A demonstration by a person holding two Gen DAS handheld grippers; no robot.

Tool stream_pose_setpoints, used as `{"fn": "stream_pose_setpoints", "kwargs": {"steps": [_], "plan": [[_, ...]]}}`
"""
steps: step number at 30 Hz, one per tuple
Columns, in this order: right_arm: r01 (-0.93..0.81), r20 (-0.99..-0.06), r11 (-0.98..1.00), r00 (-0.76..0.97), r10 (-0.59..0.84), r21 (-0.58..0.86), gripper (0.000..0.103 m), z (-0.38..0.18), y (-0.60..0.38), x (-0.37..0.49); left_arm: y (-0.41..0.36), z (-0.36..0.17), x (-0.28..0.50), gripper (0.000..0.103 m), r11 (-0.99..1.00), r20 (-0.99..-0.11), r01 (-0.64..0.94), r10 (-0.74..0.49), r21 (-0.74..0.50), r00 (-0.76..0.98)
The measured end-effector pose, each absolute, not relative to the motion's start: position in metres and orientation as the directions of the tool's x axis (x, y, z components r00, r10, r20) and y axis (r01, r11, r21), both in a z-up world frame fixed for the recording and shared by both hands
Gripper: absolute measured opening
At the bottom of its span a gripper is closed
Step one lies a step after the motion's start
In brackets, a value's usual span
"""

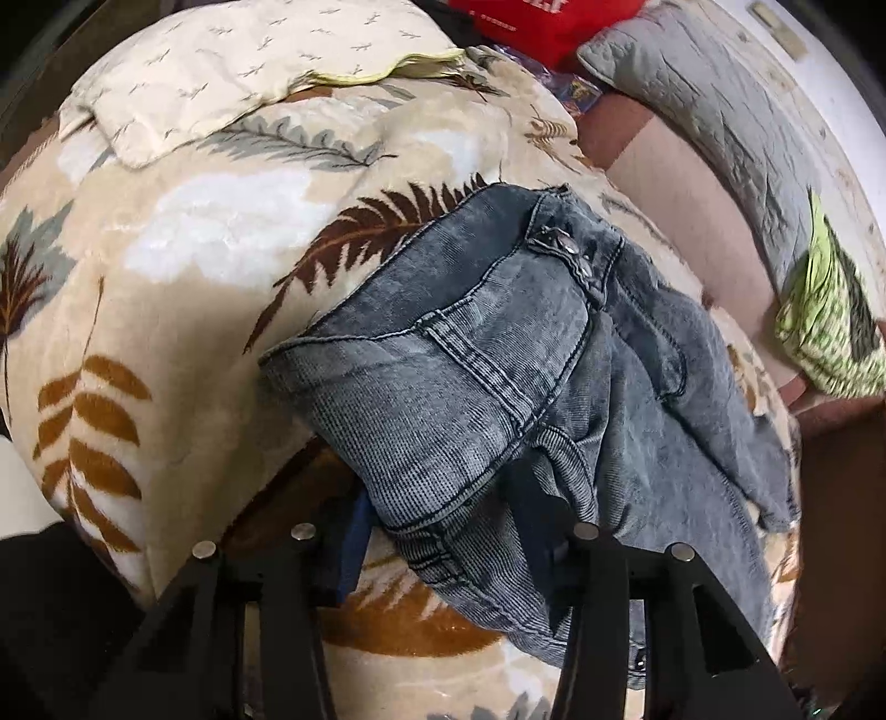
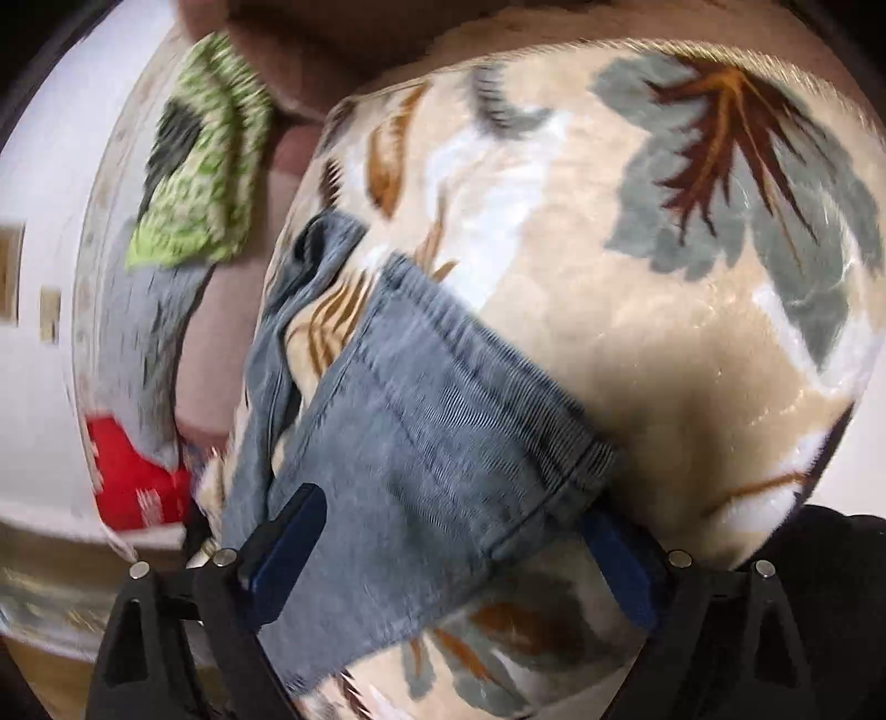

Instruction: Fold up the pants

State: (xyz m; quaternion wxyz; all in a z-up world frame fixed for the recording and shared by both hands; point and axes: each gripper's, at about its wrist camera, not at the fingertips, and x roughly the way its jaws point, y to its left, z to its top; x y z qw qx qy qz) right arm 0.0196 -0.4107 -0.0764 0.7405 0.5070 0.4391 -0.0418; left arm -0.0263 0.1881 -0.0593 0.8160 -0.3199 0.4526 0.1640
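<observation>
Grey-blue denim pants (image 1: 498,376) lie on a leaf-patterned beige blanket (image 1: 183,277). In the left wrist view the waistband end with metal studs (image 1: 565,249) is bunched and drapes over my left gripper (image 1: 448,548); its jaws stand apart, with a blue pad (image 1: 354,554) showing on the left and the right finger hidden under cloth. In the right wrist view a leg hem (image 2: 443,443) lies between the spread blue fingertips (image 2: 288,548) of my right gripper (image 2: 454,559), which is open. The view is blurred by motion.
A cream pillow (image 1: 232,66) lies at the blanket's far end. A red bag (image 1: 531,27), a grey quilted cover (image 1: 720,111) and a green patterned cloth (image 1: 830,321) sit to the right on a brown sofa (image 1: 681,183). The green cloth (image 2: 194,166) and red bag (image 2: 133,476) show left in the right wrist view.
</observation>
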Motion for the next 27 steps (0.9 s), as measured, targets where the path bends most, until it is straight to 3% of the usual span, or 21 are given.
{"fn": "stream_pose_setpoints", "kwargs": {"steps": [1,2,3,4,6,11,15,18,19,20,21,22,24,27], "plan": [[0.51,-0.705,0.499,0.606,0.369,0.7,0.091,-0.072,-0.411,0.023,0.188,-0.059,-0.024,0.041,0.745,-0.846,-0.56,-0.013,-0.364,0.533],[0.509,-0.718,0.524,0.6,0.352,0.682,0.085,-0.069,-0.411,0.026,0.188,-0.059,-0.02,0.021,0.75,-0.849,-0.56,-0.004,-0.352,0.528],[0.506,-0.737,0.563,0.596,0.32,0.654,0.051,-0.063,-0.41,0.029,0.189,-0.058,-0.017,0.019,0.754,-0.85,-0.554,-0.011,-0.353,0.526],[0.487,-0.746,0.601,0.591,0.307,0.633,0.01,-0.059,-0.409,0.034,0.19,-0.056,-0.017,0.018,0.753,-0.85,-0.554,-0.014,-0.355,0.526],[0.446,-0.731,0.611,0.58,0.36,0.655,0.01,-0.058,-0.408,0.043,0.189,-0.04,-0.02,0.017,0.772,-0.83,-0.541,0.031,-0.334,0.556],[0.335,-0.732,0.77,0.639,0.237,0.542,0.01,-0.005,-0.402,0.049,0.172,0.014,-0.051,0.017,0.8,-0.732,-0.517,0.152,-0.303,0.664],[0.343,-0.79,0.85,0.6,0.129,0.4,0.014,-0.008,-0.406,0.05,0.153,-0.011,-0.068,0.018,0.815,-0.777,-0.521,0.151,-0.253,0.612],[0.403,-0.896,0.848,0.411,0.169,0.345,0.028,-0.05,-0.415,0.057,0.16,-0.051,-0.064,0.027,0.807,-0.865,-0.549,0.099,-0.219,0.492],[0.397,-0.876,0.838,0.448,0.179,0.375,0.034,-0.044,-0.42,0.052,0.166,-0.054,-0.065,0.031,0.792,-0.873,-0.564,0.084,-0.235,0.481],[0.394,-0.875,0.845,0.457,0.162,0.362,0.045,-0.037,-0.42,0.05,0.172,-0.049,-0.068,0.038,0.778,-0.864,-0.575,0.084,-0.254,0.496],[0.396,-0.875,0.857,0.469,0.121,0.331,0.067,-0.027,-0.421,0.048,0.175,-0.04,-0.069,0.043,0.782,-0.85,-0.572,0.107,-0.249,0.516],[0.403,-0.86,0.862,0.504,0.072,0.309,0.072,-0.014,-0.424,0.041,0.174,-0.03,-0.071,0.046,0.79,-0.834,-0.569,0.145,-0.226,0.532],[0.412,-0.824,0.853,0.565,0.035,0.319,0.072,0.007,-0.428,0.032,0.173,-0.002,-0.077,0.06,0.805,-0.77,-0.567,0.249,-0.172,0.588],[0.353,-0.753,0.842,0.652,0.09,0.407,0.073,0.027,-0.422,0.026,0.165,0.024,-0.071,0.066,0.834,-0.697,-0.529,0.285,-0.158,0.658]]}}
